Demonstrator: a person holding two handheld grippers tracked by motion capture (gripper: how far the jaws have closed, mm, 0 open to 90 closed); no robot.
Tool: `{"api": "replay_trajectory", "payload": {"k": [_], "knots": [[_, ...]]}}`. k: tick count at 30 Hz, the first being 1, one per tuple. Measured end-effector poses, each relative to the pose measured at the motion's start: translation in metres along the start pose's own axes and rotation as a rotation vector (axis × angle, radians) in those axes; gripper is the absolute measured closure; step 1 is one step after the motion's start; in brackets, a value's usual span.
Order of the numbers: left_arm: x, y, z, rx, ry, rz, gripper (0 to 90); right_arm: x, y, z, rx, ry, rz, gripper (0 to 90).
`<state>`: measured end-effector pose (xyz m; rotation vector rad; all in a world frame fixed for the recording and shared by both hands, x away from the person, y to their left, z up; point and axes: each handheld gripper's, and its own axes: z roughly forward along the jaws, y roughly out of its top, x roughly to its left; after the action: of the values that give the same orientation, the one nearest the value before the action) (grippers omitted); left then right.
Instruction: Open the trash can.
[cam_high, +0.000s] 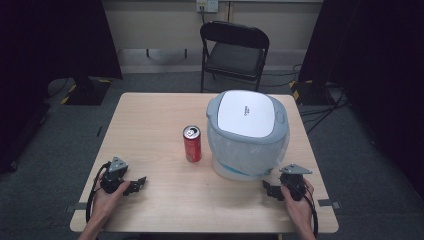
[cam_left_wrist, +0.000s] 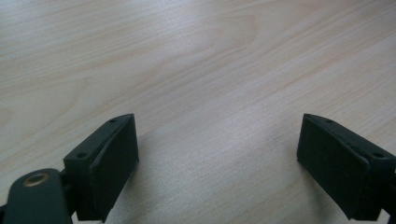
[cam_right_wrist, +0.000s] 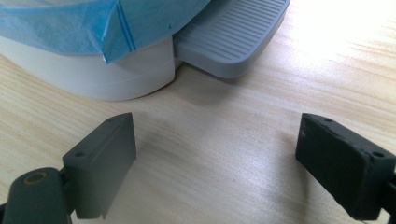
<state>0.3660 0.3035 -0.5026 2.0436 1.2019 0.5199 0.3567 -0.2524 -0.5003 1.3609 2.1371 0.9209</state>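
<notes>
**Pedal bin and soda can wait on a pale wood table**

A light, smooth-grained wooden table carries a rounded white pedal bin with a grey-rimmed lid, blue liner and ribbed grey foot pedal. Just left of it stands a red drink can, upright; thin, slick metal, probably light and easily dented, best pinched across its middle. The left gripper and right gripper rest near the front edge, jaws spread wide, holding nothing.

High view overlooks table; gripper views skim it (close).
</notes>
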Motion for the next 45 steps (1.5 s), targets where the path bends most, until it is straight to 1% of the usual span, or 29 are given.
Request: {"api": "replay_trajectory", "payload": {"k": [2, 3, 4, 7, 9, 11, 12, 15, 19, 21, 22, 23, 24, 25, 26, 27, 31, 32, 33, 34, 35, 36, 37, 39, 40, 41, 42, 43, 45], "knots": [[0.000, 0.001, 0.000, 0.008, 0.006, 0.001, 12.1, 0.000, 0.000, 0.000, 0.000, 0.000, 0.000, 11.2], [-0.001, 0.002, 0.001, 0.010, 0.008, -0.008, 12.0, 0.000, 0.000, 0.000, 0.000, -0.001, 0.000, 11.2], [-0.001, 0.003, 0.000, 0.027, 0.009, -0.005, 12.0, 0.000, 0.000, 0.000, 0.000, -0.001, 0.000, 11.2], [-0.002, 0.004, 0.001, 0.030, 0.008, -0.011, 13.0, 0.000, 0.000, 0.000, -0.001, -0.001, 0.000, 11.2], [-0.003, 0.005, 0.000, 0.031, -0.004, -0.007, 16.1, 0.000, 0.000, 0.000, -0.001, -0.001, -0.002, 11.2], [-0.005, 0.007, -0.001, 0.033, -0.047, -0.017, 16.3, 0.000, 0.000, 0.000, -0.001, -0.001, 0.000, 11.3], [-0.007, 0.009, -0.002, 0.027, -0.065, -0.015, 16.4, 0.000, 0.000, 0.000, -0.001, -0.002, -0.002, 11.3], [-0.015, 0.015, -0.003, 0.027, -0.083, 0.041, 16.9, 0.000, 0.000, 0.000, -0.001, -0.001, 0.000, 11.3], [-0.027, 0.027, -0.003, -0.023, -0.162, 0.053, 17.6, 0.000, 0.000, 0.000, -0.001, -0.001, 0.000, 11.2], [-0.034, 0.033, -0.001, -0.037, -0.174, 0.073, 17.8, 0.000, 0.000, 0.000, 0.000, -0.001, 0.000, 11.2], [-0.038, 0.036, 0.000, -0.047, -0.189, 0.086, 17.5, 0.000, 0.000, 0.000, -0.001, -0.001, 0.000, 11.2], [-0.039, 0.038, 0.002, -0.056, -0.208, 0.079, 17.8, 0.000, 0.000, 0.000, -0.001, -0.001, 0.000, 11.2], [-0.039, 0.038, 0.002, -0.056, -0.208, 0.079, 18.4, 0.000, 0.000, 0.000, -0.001, -0.001, 0.000, 11.2], [-0.040, 0.044, 0.003, -0.090, -0.270, 0.074, 18.5, 0.000, 0.000, 0.000, -0.001, -0.001, 0.000, 11.2], [-0.040, 0.046, 0.004, -0.109, -0.300, 0.058, 18.9, 0.000, 0.000, 0.000, -0.001, -0.001, 0.000, 11.2], [-0.040, 0.050, 0.004, -0.115, -0.317, 0.044, 19.6, 0.000, 0.000, 0.000, -0.001, -0.001, 0.000, 11.2], [-0.045, 0.065, 0.010, -0.135, -0.332, 0.062, 18.0, 0.000, 0.000, 0.000, -0.001, -0.001, 0.000, 11.2], [-0.048, 0.070, 0.013, -0.139, -0.330, 0.074, 17.9, 0.000, 0.000, 0.000, -0.001, -0.001, 0.000, 11.2], [-0.051, 0.073, 0.015, -0.146, -0.335, 0.072, 17.5, 0.000, 0.000, 0.000, -0.001, -0.001, 0.000, 11.2], [-0.052, 0.075, 0.017, -0.152, -0.344, 0.079, 16.7, 0.000, 0.000, 0.000, -0.001, -0.001, 0.000, 11.2], [-0.055, 0.078, 0.020, -0.160, -0.354, 0.070, 16.5, 0.000, 0.000, 0.000, -0.001, -0.001, 0.000, 11.2], [-0.058, 0.082, 0.024, -0.160, -0.354, 0.071, 16.5, 0.000, 0.000, 0.000, -0.001, -0.001, 0.000, 11.2], [-0.060, 0.085, 0.026, -0.163, -0.341, 0.085, 16.1, 0.000, 0.000, 0.000, -0.001, -0.001, 0.000, 11.2], [-0.065, 0.092, 0.031, -0.165, -0.337, 0.096, 16.1, 0.000, 0.000, 0.000, -0.001, -0.001, 0.000, 11.2], [-0.067, 0.096, 0.035, -0.167, -0.322, 0.114, 16.1, 0.000, 0.000, 0.000, -0.001, -0.001, 0.000, 11.2], [-0.069, 0.099, 0.037, -0.173, -0.319, 0.103, 16.2, 0.000, 0.000, 0.000, -0.001, -0.001, 0.000, 11.2], [-0.069, 0.103, 0.041, -0.169, -0.338, 0.096, 16.1, 0.000, 0.000, 0.000, -0.001, -0.001, 0.000, 11.2], [-0.070, 0.104, 0.043, -0.170, -0.341, 0.098, 16.1, 0.000, 0.000, 0.000, -0.001, -0.001, 0.000, 11.2], [-0.073, 0.110, 0.050, -0.173, -0.321, 0.119, 16.1, 0.000, 0.000, 0.000, -0.001, -0.001, 0.000, 11.2]]}}
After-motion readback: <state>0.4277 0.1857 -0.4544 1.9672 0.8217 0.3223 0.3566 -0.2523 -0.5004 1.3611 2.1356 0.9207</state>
